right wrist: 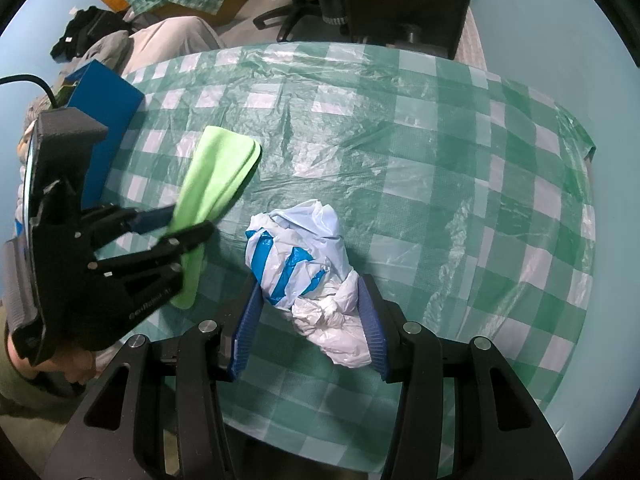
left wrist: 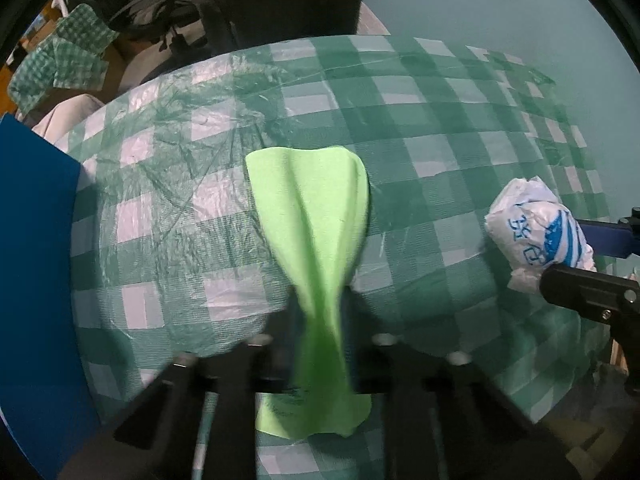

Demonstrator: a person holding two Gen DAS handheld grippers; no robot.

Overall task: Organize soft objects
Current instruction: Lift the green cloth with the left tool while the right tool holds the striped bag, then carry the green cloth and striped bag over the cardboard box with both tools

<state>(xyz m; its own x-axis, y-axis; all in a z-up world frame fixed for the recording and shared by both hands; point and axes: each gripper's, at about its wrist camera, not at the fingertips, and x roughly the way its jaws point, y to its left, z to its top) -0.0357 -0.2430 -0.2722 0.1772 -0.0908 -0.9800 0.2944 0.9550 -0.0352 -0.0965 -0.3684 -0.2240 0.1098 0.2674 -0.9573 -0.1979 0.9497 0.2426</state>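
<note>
The left gripper [right wrist: 188, 226] was clamped on the middle of a long lime-green microfibre cloth [left wrist: 316, 216], pinching it into a narrow waist. From that pinch the cloth's long axis ran toward twelve o'clock in the left wrist view, its far end fanned flat on the green-and-white checked plastic tablecloth [left wrist: 440, 128], its near end hanging loose toward six.

The right gripper [right wrist: 312, 316] had its blue ribbed pads on either side of a crumpled white plastic bag with blue stripes [right wrist: 298, 260], apparently closed on its knotted end, the bulk of the bag lying toward twelve o'clock from the fingers.

A blue box [right wrist: 102, 120] stood at the table's edge, at nine o'clock from the cloth and just beside the left gripper. Judged as the likely container, it lay nearer the left hand; the bag sat well apart from it, at about three o'clock of the cloth.
</note>
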